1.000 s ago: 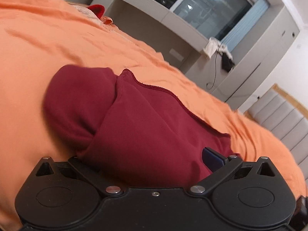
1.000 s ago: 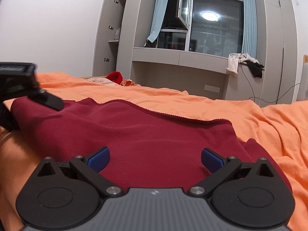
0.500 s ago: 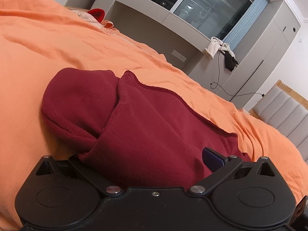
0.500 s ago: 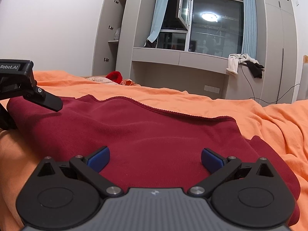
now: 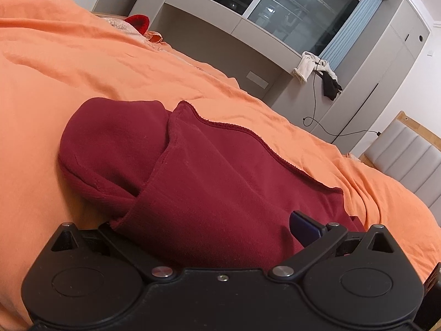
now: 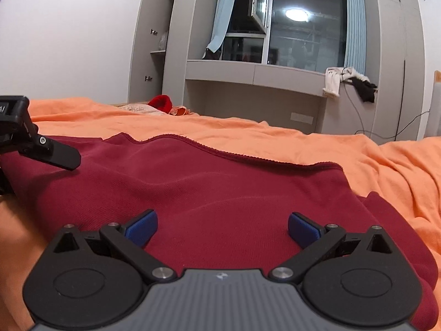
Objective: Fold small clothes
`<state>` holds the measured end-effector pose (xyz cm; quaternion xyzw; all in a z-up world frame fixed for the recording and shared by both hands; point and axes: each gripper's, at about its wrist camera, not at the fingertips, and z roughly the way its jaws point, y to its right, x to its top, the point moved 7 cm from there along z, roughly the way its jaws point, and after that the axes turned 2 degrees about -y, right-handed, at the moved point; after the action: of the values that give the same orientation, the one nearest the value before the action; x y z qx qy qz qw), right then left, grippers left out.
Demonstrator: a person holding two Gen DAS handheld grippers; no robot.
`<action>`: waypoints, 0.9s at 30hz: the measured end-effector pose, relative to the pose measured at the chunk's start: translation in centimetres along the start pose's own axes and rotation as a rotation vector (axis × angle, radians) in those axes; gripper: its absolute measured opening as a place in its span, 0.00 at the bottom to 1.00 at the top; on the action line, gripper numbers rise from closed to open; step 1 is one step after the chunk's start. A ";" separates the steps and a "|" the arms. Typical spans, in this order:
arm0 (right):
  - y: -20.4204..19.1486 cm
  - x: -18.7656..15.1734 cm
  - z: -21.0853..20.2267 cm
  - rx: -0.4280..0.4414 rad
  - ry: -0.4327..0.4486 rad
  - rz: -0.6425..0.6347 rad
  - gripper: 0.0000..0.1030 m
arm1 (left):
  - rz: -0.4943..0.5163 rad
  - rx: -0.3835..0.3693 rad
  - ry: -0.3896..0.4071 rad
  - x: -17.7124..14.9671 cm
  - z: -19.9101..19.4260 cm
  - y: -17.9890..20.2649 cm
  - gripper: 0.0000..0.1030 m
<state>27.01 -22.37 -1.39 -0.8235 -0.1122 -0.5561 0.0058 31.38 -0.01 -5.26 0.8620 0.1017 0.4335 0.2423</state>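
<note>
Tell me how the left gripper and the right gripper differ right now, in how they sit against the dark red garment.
The left gripper has the dark red garment draped over its left finger, hiding that blue pad; the right gripper shows both blue pads bare. The left gripper sits at the garment's folded end by the bunched sleeve, while the right gripper faces its flat middle. Both are spread open over the orange bedsheet, neither clamped on cloth.

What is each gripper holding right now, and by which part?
Nothing is held: the right gripper stands open over the maroon garment. The left gripper also looks open, cloth draped over one finger.
</note>
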 end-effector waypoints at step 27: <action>-0.9 -0.4 -0.9 -0.071 0.068 -0.073 1.00 | -0.178 0.064 0.113 1.1 -1.4 -3.2 0.51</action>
<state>25.88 -21.69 -1.49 -0.7992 -0.1219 -0.5873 -0.0399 31.04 3.62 -5.35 0.8309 0.2053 0.4548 0.2461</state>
